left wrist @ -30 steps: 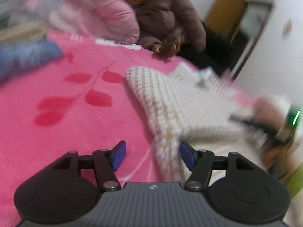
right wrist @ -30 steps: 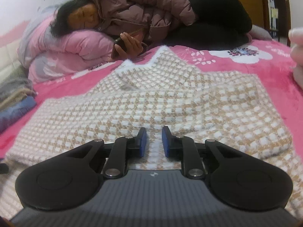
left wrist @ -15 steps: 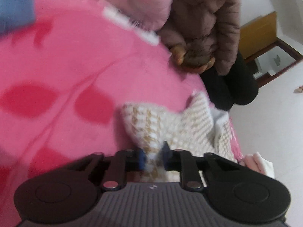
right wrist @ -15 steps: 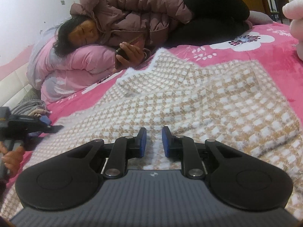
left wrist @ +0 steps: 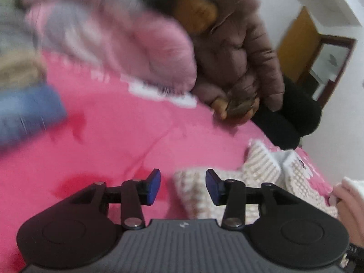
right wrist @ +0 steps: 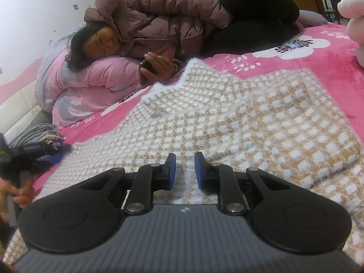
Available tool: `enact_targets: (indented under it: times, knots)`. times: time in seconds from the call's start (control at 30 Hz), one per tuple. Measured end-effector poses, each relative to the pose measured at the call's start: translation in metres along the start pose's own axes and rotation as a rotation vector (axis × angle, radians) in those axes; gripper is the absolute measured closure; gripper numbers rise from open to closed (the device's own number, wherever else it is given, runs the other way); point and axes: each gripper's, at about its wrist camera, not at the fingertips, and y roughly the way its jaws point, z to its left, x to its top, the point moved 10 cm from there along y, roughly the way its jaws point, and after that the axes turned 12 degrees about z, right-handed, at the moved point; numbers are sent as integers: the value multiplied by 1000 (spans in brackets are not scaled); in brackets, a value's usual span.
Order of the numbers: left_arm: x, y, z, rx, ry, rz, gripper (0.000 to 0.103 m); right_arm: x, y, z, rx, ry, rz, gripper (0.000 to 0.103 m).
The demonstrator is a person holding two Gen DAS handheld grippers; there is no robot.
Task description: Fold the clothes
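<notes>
We see a knitted sweater (right wrist: 238, 118), checked in tan and white, lying spread on a bed covered by a pink blanket (right wrist: 318, 68) with a flower print. The right gripper (right wrist: 184, 170) sits low over the near part of the sweater, its blue-padded jaws close together with only a narrow gap; knit shows in that gap, but we cannot tell whether the pads pinch a fold of it.

In the left wrist view, the left gripper (left wrist: 183, 186) hangs over the pink blanket at the sweater's (left wrist: 261, 173) corner. Its jaws are opening, and the rounded corner of the knit lies between them, nearer the right pad, without either pad pressing on it. The right wrist view shows this same gripper (right wrist: 27, 154) as a dark blurred shape at the left edge, beside the sweater's edge, with a hand (right wrist: 20, 193) below it.

At the far side of the bed a person (right wrist: 170, 27) in a brown padded jacket lies on a pink pillow (right wrist: 95, 79), holding a phone (right wrist: 147, 68). Folded clothes (left wrist: 22, 91) are stacked at the left, blurred.
</notes>
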Motion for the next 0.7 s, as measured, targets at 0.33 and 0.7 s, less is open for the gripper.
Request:
enact_targets:
  times: [0.33,0.7]
  knots:
    - [-108,8,-100,159,619,43,64,0,1,0,-1,0,1,87]
    - [-103,7,-102,166,636,59,64,12,-34,-54,-201,20,-38,103]
